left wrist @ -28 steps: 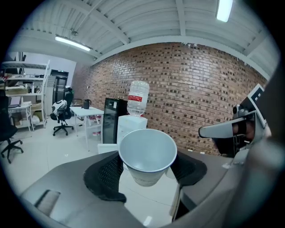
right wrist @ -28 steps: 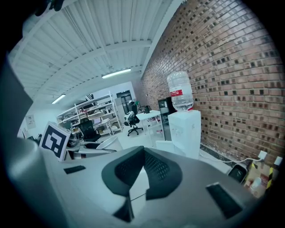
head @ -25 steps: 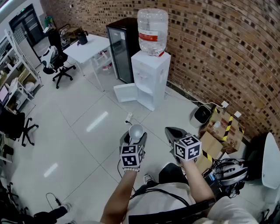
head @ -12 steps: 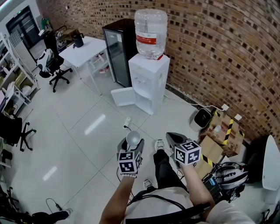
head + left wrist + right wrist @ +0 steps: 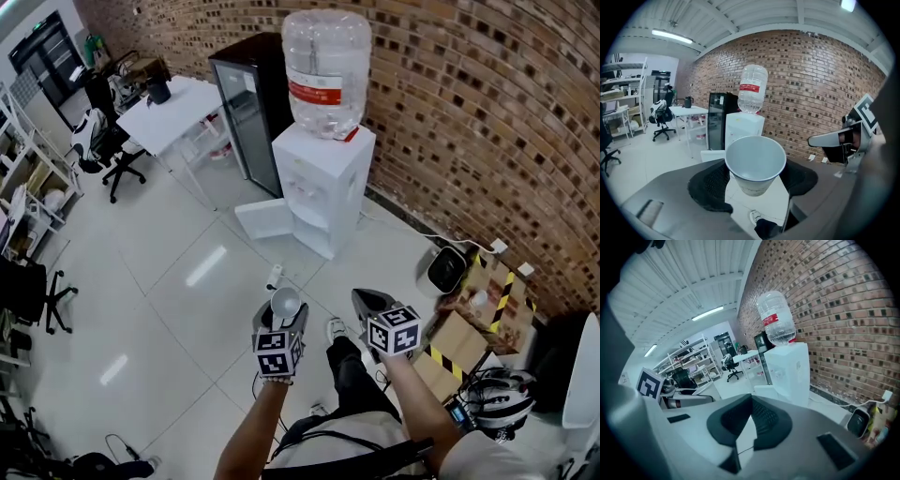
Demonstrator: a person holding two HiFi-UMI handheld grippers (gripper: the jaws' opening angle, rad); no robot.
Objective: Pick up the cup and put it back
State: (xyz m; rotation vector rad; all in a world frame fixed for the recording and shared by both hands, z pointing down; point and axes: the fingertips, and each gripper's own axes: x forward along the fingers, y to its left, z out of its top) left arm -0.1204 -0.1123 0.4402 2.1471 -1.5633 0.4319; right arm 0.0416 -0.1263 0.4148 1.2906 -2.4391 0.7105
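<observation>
A white paper cup point(image 5: 286, 302) stands upright and empty between the jaws of my left gripper point(image 5: 284, 313), which is shut on it. In the left gripper view the cup point(image 5: 755, 162) fills the middle, with a black pad against each side of it. My right gripper point(image 5: 367, 302) is held beside it at the right, shut, with nothing in it; its pads point(image 5: 766, 420) meet at the tips. Both grippers hang above the floor, facing a white water dispenser point(image 5: 323, 187) with a large bottle point(image 5: 325, 67) on top.
A brick wall runs behind the dispenser. The dispenser's lower door point(image 5: 262, 217) stands open. Left of it are a black glass-door fridge point(image 5: 246, 103) and a white table point(image 5: 173, 108) with an office chair point(image 5: 103, 141). Cardboard boxes point(image 5: 478, 300) lie at the right.
The dispenser has come closer and larger in the head view as the person steps toward it. Both grippers keep their places; the cup stays in the left one.
</observation>
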